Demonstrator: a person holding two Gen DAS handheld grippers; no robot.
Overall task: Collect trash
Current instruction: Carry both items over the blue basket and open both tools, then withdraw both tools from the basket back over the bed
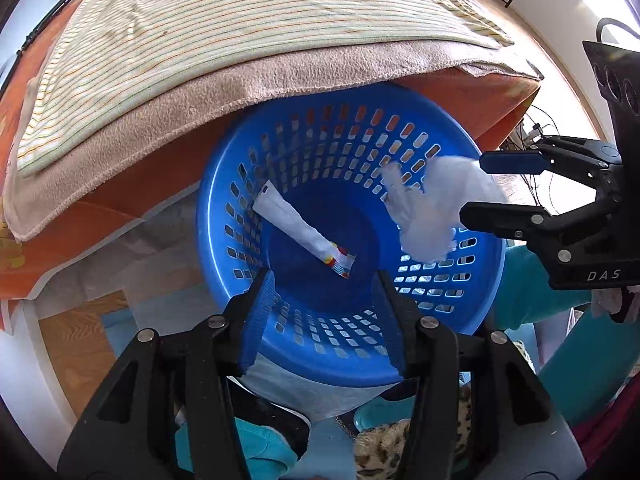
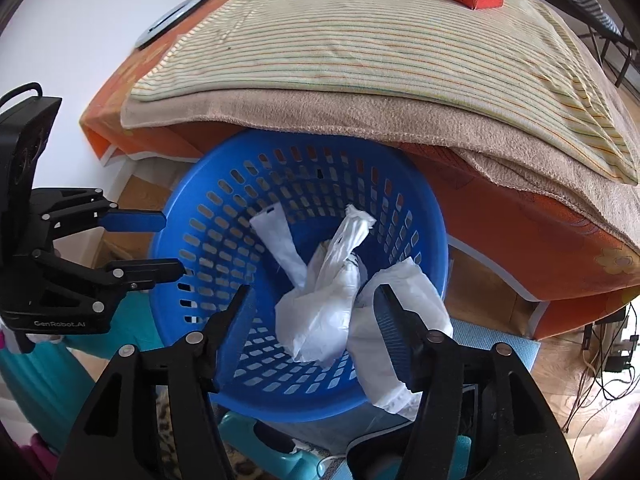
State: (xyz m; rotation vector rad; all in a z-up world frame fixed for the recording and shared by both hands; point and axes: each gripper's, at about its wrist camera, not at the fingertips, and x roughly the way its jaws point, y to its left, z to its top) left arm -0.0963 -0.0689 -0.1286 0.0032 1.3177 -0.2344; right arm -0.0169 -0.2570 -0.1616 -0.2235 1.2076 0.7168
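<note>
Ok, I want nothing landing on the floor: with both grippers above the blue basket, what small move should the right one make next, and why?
Probably spread the right gripper a little wider, keeping it over the blue basket. Its jaws stand open, yet the crumpled white wad seems caught between them, not down inside the basket like the white wrapper.
</note>
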